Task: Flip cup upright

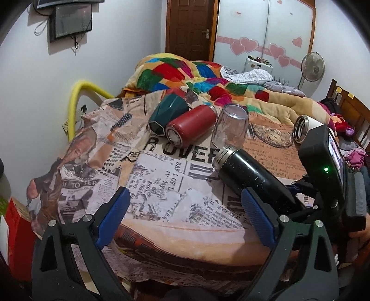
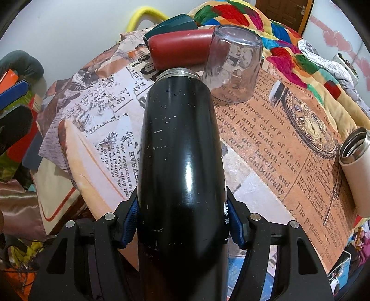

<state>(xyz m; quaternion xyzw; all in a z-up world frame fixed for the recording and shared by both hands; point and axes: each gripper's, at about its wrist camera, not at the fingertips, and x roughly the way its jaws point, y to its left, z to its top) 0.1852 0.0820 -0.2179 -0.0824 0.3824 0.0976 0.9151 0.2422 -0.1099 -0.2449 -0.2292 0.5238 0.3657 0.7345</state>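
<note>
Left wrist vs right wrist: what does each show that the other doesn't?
Left wrist only: the left gripper, open and empty over the newspaper-print cloth; the right gripper's body from outside; a standing fan and a wall monitor.

Right wrist only: the right gripper with blue pads pressed against both sides of the black flask.

Both: black flask, inverted clear glass, red bottle and green cup lying down, white flask, colourful blanket.

Bare cloth point(image 1: 161, 180) left of black flask point(image 1: 249, 178)
</note>
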